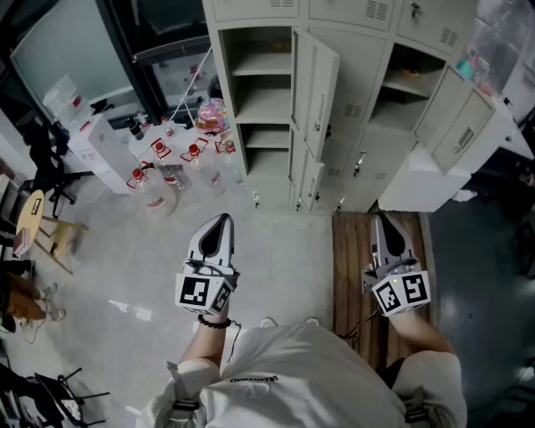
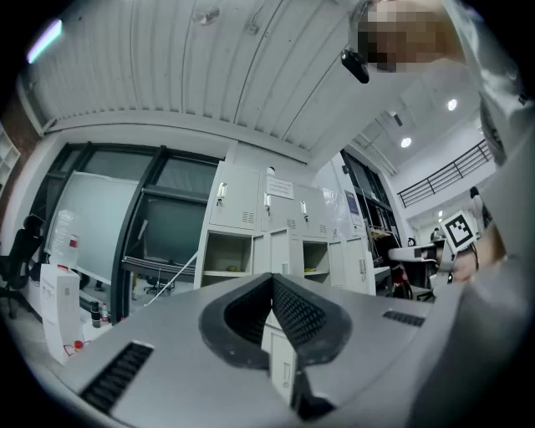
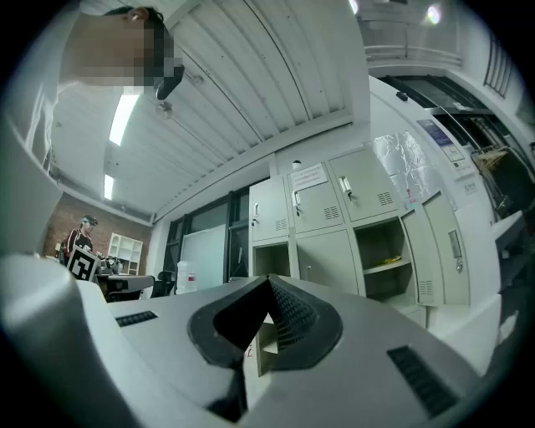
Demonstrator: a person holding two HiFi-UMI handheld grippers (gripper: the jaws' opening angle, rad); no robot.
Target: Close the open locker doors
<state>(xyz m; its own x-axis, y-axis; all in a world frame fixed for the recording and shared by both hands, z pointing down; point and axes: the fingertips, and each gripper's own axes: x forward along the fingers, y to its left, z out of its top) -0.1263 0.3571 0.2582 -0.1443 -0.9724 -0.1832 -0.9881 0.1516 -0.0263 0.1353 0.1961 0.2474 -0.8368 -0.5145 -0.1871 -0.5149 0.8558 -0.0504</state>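
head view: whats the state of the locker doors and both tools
left tool, shut, empty
right tool, shut, empty
left locker door, swung open
right locker door, swung open
top row doors, closed

Lockers (image 1: 359, 117) ahead; bottles (image 1: 155, 188) on floor to their left; board strip (image 1: 351, 267) before them, right side.
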